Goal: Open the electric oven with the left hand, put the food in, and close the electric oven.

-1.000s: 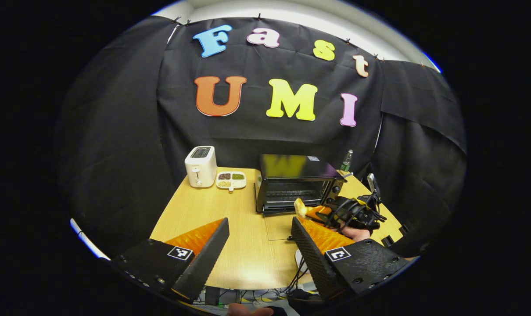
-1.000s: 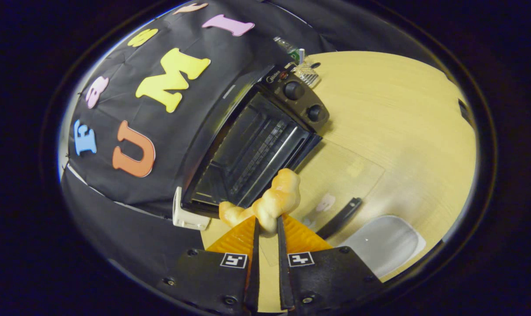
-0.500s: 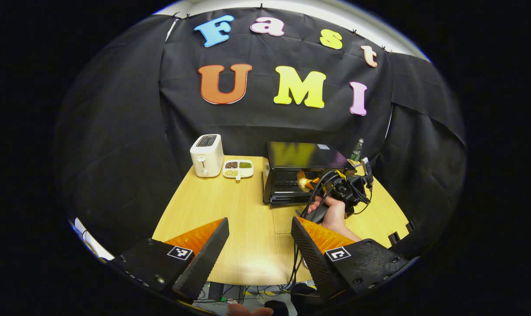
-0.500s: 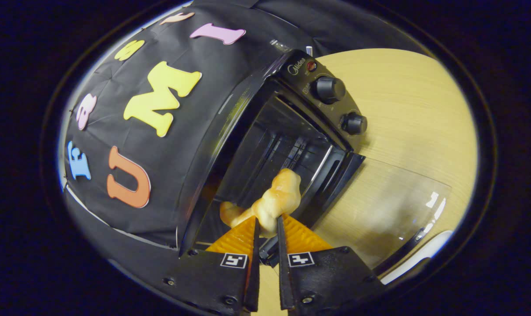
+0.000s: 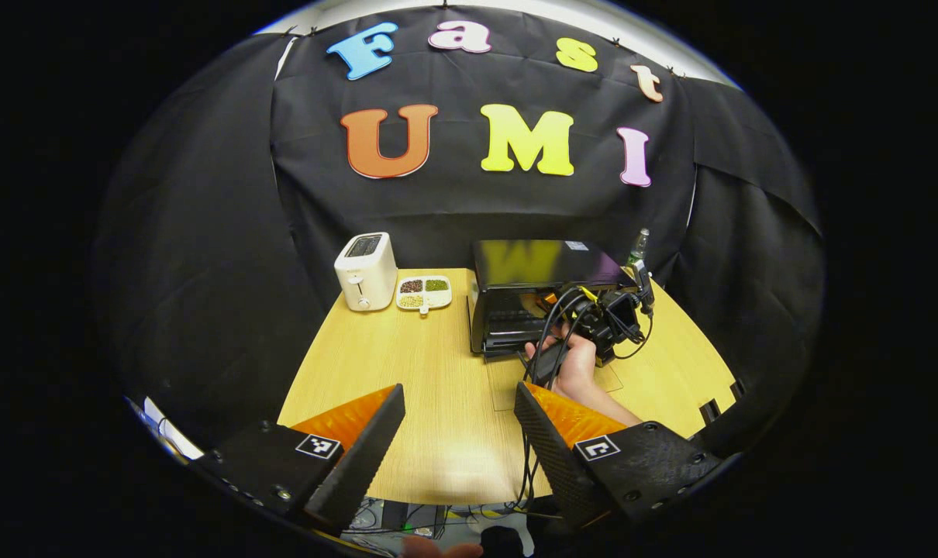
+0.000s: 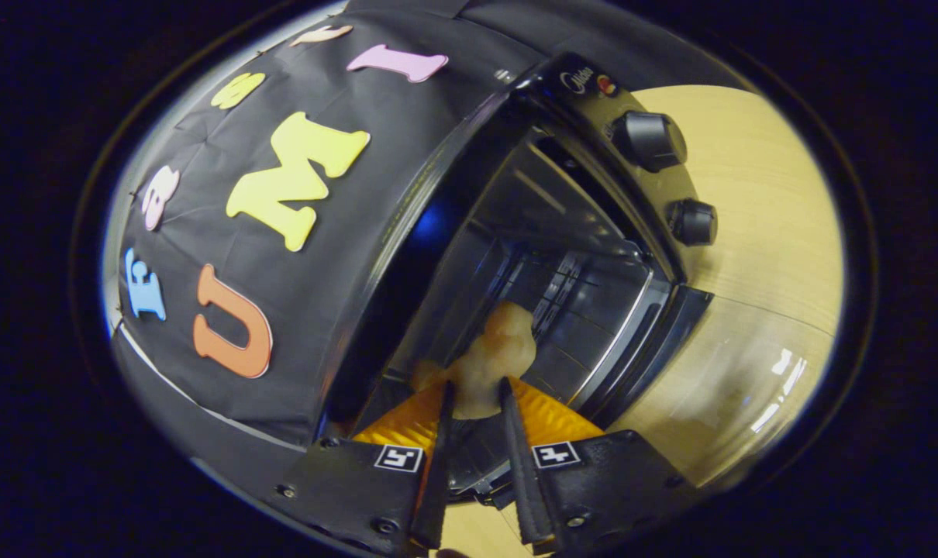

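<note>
The black electric oven (image 5: pixel 527 267) stands at the back of the table with its glass door (image 6: pixel 748 372) folded down flat. My right gripper (image 6: pixel 474 387) reaches into the oven cavity (image 6: pixel 562 287), tilted, and is shut on a pale golden pastry (image 6: pixel 494 353) held just above the rack. In the left gripper view the right gripper (image 5: pixel 550 301) and the hand (image 5: pixel 577 364) holding it are at the oven mouth. My left gripper (image 5: pixel 457 438) hangs open over the table's near edge, with nothing between its fingers.
A white toaster (image 5: pixel 366 271) and a small divided dish (image 5: pixel 425 292) of grains sit left of the oven. A bottle (image 5: pixel 637 246) stands behind its right corner. Two knobs (image 6: pixel 651 139) are on the oven's right panel. Cables trail from the right gripper across the wooden table (image 5: pixel 391 364).
My right gripper has carried the pastry from in front of the oven into its cavity, and its fingers now stand a little wider apart. My left gripper has drawn back slightly, staying open.
</note>
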Demonstrator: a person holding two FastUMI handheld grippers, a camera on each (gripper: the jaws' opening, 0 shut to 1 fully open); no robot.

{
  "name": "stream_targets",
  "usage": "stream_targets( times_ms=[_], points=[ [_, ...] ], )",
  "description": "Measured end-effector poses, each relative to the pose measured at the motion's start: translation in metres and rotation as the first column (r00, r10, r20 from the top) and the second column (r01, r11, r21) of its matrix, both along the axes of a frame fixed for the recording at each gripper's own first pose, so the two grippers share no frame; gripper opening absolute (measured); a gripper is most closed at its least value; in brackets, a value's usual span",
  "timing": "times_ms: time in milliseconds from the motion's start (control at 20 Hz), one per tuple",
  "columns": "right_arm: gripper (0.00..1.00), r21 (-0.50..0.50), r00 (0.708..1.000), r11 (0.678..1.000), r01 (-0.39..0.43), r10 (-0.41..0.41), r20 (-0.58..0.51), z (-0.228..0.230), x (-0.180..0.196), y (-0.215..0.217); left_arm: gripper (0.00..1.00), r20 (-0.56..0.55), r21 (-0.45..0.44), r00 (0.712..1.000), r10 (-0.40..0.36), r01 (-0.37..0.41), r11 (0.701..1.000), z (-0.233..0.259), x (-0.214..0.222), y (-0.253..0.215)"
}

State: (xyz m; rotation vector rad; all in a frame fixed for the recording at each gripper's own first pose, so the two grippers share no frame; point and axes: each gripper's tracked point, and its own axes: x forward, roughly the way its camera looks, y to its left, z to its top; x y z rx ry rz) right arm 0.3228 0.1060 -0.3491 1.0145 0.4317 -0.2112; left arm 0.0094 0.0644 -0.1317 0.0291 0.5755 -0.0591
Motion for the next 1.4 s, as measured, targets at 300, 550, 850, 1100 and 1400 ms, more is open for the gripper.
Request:
stream_targets(
  times_ms=[300,550,850,1100,1400],
  points=[
    [0.8,-0.026,1.0,1.0,-0.002,0.003,0.002,0.0,-0.025,-0.008,0.94,0.009,-0.022,1.0,-0.01,0.01,1.0,0.003,0.001,-0.01],
    [0.9,-0.126,0.999,0.991,-0.044,0.042,-0.016,0.012,-0.077,-0.021,0.94,0.046,-0.043,0.999,-0.024,0.026,0.999,0.01,-0.005,-0.021],
    [1.0,-0.352,0.993,0.929,-0.111,0.113,-0.016,0.062,-0.163,-0.057,0.94,0.099,-0.062,0.995,-0.022,0.028,0.998,0.01,-0.012,-0.033],
    [0.95,-0.548,0.989,0.825,-0.136,0.15,-0.019,0.117,-0.242,-0.103,0.94,0.119,-0.089,0.992,-0.038,0.049,0.995,-0.003,-0.011,-0.058],
    [1.0,-0.709,0.986,0.692,-0.138,0.164,-0.032,0.172,-0.305,-0.15,0.94,0.134,-0.11,0.99,-0.035,0.05,0.993,-0.032,-0.002,-0.096]
  ],
)
